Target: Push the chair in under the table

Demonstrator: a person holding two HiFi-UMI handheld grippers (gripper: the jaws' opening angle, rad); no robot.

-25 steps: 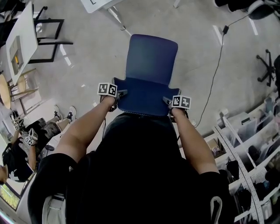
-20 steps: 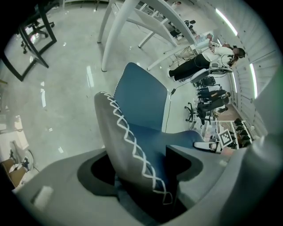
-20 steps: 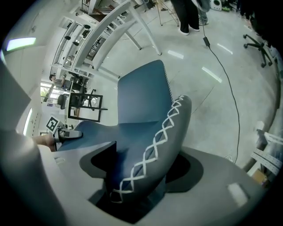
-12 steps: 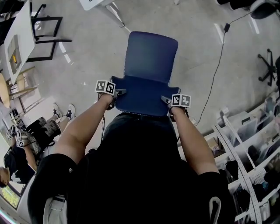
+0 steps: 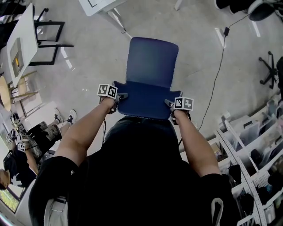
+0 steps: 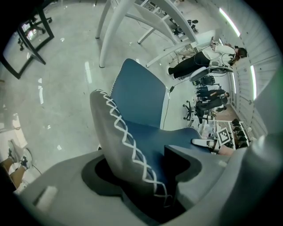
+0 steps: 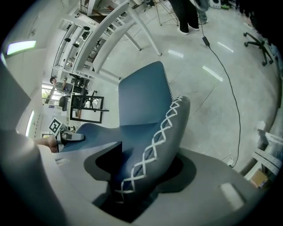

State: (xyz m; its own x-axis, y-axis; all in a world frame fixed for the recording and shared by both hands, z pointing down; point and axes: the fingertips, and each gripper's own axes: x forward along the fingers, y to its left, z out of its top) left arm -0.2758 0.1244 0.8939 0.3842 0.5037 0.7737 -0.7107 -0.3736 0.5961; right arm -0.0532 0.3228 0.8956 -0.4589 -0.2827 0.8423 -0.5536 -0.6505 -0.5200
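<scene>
Both grippers clamped on the blue chair (image 5: 150,66).
Head view: left gripper (image 5: 121,95) and right gripper (image 5: 169,102) grip the backrest sides; the chair stands apart from the white table (image 5: 95,5). Left gripper view: jaws pinch the stitched edge (image 6: 128,137). Right gripper view: jaws likewise closed on the opposite edge.

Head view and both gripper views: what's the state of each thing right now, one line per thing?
chair: upright on the floor, backrest gripped at both side edges, not yet under the table.
left gripper: shut on the backrest's left edge.
right gripper: shut on the backrest's right edge.
table: ahead of the chair, apart from it.
cable: lying loose on the floor to the chair's right.
</scene>
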